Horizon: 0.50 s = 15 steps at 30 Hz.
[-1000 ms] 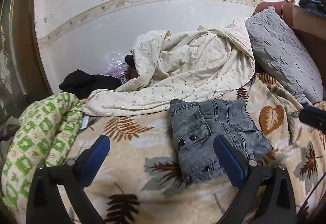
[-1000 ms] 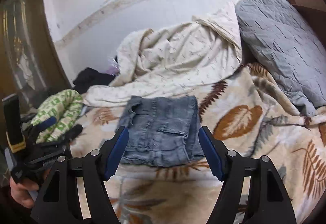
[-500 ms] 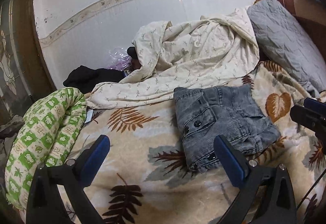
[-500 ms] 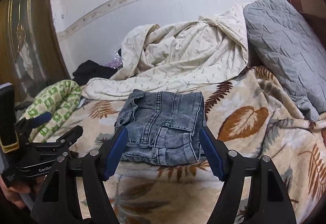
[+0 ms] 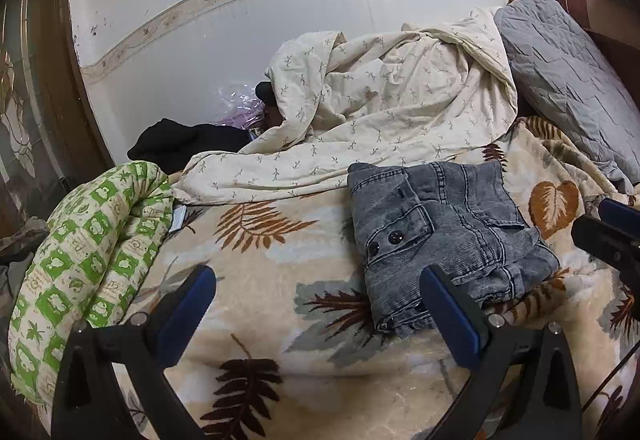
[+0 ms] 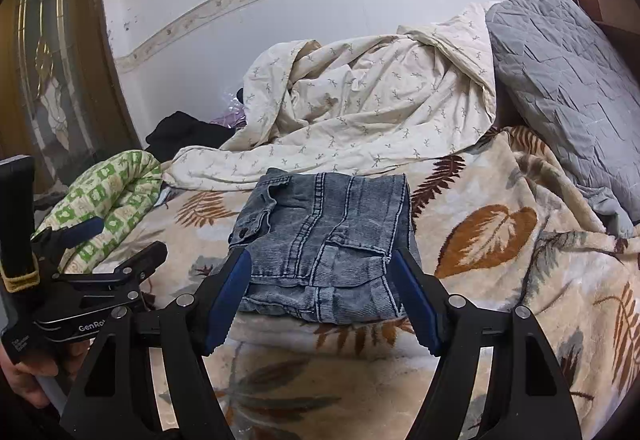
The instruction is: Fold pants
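- Both claws, left gripper [image 5: 316, 314] and right gripper [image 6: 322, 300], hung released and empty, having drawn back slightly.
- Pants [image 6: 324, 240] lay folded on the leaf-print blanket [image 6: 500, 280]; folding looked finished.

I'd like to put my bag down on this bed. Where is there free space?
The leaf-print blanket is bare between the green patterned roll and the folded grey pants, and again right of the pants, below the grey pillow. The far side is crowded: a rumpled cream duvet and dark clothes.
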Motion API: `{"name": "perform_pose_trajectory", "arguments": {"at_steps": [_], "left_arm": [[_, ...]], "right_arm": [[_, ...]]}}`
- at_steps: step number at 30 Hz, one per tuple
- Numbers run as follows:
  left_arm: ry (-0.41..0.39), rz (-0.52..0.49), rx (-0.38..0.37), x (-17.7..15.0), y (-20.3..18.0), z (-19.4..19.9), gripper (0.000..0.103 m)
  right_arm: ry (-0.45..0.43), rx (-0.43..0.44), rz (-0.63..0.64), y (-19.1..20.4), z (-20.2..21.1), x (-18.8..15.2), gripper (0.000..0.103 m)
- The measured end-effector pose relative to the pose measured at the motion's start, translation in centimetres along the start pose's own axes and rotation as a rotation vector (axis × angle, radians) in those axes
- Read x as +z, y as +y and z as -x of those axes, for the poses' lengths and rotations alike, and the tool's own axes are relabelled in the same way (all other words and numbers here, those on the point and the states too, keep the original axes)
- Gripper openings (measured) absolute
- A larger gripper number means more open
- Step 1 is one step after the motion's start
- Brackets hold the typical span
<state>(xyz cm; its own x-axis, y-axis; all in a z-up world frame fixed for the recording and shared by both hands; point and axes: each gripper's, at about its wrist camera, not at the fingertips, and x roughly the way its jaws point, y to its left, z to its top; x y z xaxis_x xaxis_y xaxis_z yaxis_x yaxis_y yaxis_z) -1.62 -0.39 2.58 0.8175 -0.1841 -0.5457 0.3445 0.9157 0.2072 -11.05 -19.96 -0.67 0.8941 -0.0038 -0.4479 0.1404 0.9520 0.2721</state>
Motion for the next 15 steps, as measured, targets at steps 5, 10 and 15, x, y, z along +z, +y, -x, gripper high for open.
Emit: {"name": "perform_pose_trajectory", "arguments": {"at_steps": [5, 10, 15], "left_arm": [[0.002, 0.002, 0.004, 0.01, -0.06, 0.09, 0.103], [0.005, 0.006, 0.004, -0.02, -0.04, 0.11, 0.103], [0.006, 0.014, 0.009, 0.01, 0.10, 0.06, 0.103]], "right_arm": [[-0.002, -0.005, 0.000, -0.01, -0.04, -0.01, 0.072], [-0.005, -0.007, 0.000, -0.04, -0.06, 0.04, 0.072], [-0.012, -0.010, -0.003, -0.19, -0.03, 0.14, 0.072]]}}
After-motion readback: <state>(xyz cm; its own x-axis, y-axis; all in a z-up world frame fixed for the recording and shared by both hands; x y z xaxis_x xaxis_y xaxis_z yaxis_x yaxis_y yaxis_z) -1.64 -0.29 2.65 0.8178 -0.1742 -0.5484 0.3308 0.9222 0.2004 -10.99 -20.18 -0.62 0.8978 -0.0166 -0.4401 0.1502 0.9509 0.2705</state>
